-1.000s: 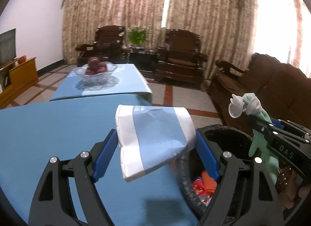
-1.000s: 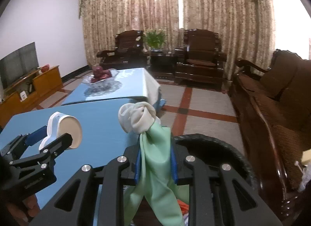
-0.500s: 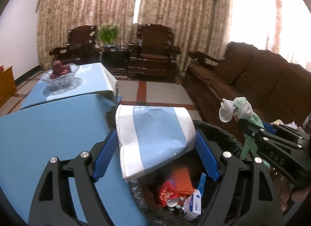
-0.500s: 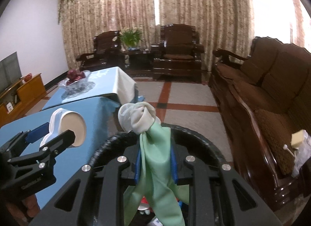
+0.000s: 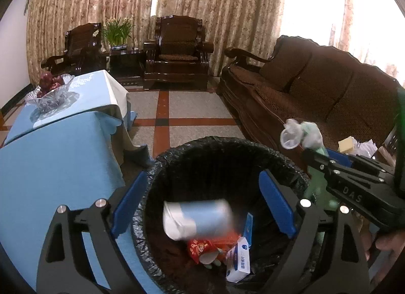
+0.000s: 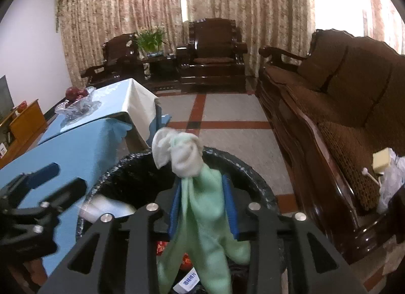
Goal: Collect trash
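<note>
My left gripper is open over a black-lined trash bin. A blue-and-white paper cup is blurred in mid-fall inside the bin, above red wrappers and a white box. My right gripper is shut on a green and white rubber glove and holds it over the bin's rim. The right gripper with the glove also shows at the right of the left wrist view. The left gripper shows at the left of the right wrist view, jaws apart.
A table with a blue cloth stands left of the bin, with a glass fruit bowl further back. A brown wooden sofa runs along the right, with scraps on it. Armchairs stand at the back.
My left gripper has moved right from over the table to above the bin and opened. The paper cup has left its jaws and falls into the bin. The right gripper still holds the glove.
</note>
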Demonstrator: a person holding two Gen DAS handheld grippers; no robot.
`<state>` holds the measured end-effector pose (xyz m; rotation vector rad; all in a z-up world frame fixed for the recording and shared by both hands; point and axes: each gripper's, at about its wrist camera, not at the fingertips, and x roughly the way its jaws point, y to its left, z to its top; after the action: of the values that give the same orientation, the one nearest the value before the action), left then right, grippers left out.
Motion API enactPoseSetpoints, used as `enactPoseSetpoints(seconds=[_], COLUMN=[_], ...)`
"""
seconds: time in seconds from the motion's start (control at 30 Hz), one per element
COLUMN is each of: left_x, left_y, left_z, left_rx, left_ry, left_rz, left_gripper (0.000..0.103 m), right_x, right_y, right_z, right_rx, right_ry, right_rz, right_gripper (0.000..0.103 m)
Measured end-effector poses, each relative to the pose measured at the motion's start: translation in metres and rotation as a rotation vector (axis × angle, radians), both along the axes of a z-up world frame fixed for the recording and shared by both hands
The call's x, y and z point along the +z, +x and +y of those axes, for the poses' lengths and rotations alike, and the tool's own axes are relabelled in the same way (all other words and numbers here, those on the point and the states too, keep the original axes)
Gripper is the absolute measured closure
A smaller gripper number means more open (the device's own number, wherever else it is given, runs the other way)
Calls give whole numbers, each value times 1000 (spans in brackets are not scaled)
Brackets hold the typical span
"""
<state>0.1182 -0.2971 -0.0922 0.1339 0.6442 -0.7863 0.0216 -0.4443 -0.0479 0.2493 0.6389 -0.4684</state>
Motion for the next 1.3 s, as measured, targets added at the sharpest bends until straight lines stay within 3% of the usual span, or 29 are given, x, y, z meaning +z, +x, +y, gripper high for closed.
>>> enactPoseSetpoints(seconds=[0.03, 0.13, 0.2, 0.3, 0.97, 1.3], left_x=[1, 6, 9, 14, 78, 108], left_y=[0, 3, 4, 5, 8, -18], left_z=[3, 12, 19, 32, 175, 242], left_rx=[5, 21, 37, 62, 332, 444], left_ry=[1, 1, -1, -5, -37, -41], left_rz=[-7, -13, -18, -23, -69, -126], left_gripper=[14, 13, 11, 9, 5, 5], right_x=[-1, 1, 5, 14, 76, 106], right_y=[0, -4, -4, -2, 16, 15], right_z=[-1, 1, 5, 20, 115, 184], right_rx=[-10, -23, -26, -24, 167, 296], right_ry=[-2, -9, -26, -68, -34, -62], right_rz=[7, -12, -21, -32, -143, -180], right_gripper=[64, 44, 20, 7, 6, 6])
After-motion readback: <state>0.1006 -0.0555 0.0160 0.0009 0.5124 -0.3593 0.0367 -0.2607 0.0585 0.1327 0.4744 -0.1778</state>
